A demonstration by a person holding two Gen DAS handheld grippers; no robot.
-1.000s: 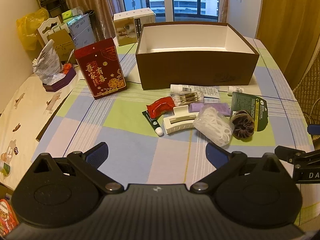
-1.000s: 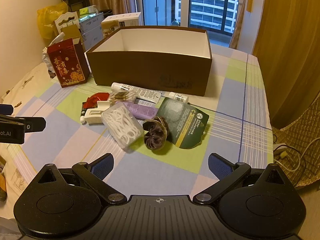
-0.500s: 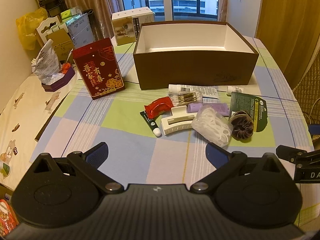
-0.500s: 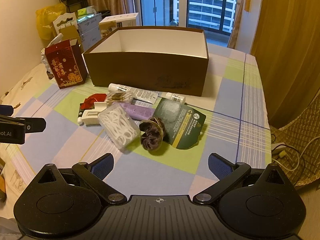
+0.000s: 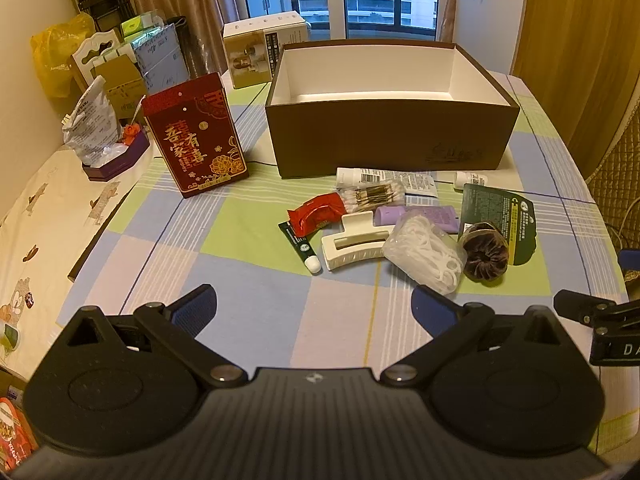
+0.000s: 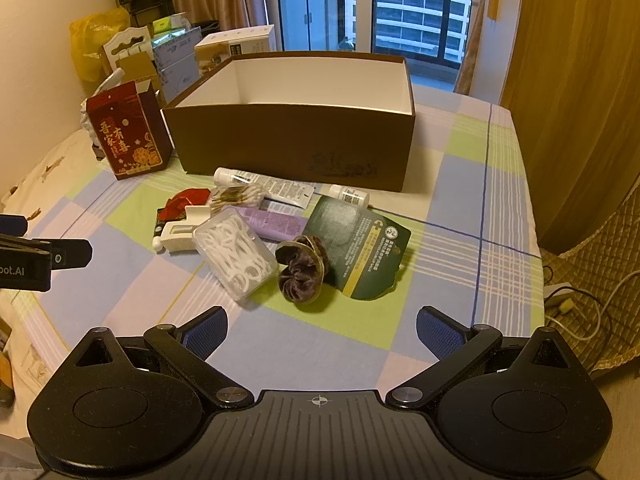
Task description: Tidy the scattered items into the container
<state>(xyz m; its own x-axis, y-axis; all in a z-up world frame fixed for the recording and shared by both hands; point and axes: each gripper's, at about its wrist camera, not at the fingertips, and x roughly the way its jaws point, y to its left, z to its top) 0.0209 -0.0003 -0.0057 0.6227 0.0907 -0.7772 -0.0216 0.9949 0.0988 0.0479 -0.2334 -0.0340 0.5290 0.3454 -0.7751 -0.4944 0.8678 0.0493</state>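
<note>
An open brown box [image 5: 392, 136] [image 6: 296, 140] with a white inside stands on the checked tablecloth. In front of it lies a cluster: a white tube [image 5: 384, 178], cotton swabs [image 5: 372, 196], a red packet [image 5: 316, 214], a small green tube [image 5: 300, 246], a cream hair claw [image 5: 352, 242], a purple tube [image 5: 416, 216], a clear case of floss picks [image 5: 424, 254] [image 6: 234, 254], a brown scrunchie [image 5: 484, 256] [image 6: 302, 268] and a dark green card [image 5: 500, 216] [image 6: 360, 248]. My left gripper [image 5: 314, 308] and right gripper [image 6: 322, 330] hover open and empty, short of the cluster.
A red gift box [image 5: 196, 136] stands left of the brown box. A white carton [image 5: 264, 54], bags and boxes crowd the far left. A small white bottle [image 6: 348, 196] lies by the box front. The table's right edge drops to cables [image 6: 576, 312] on the floor.
Both views shifted slightly; the items sit a little lower left in the frames. Both grippers stay open and nothing on the table has moved.
</note>
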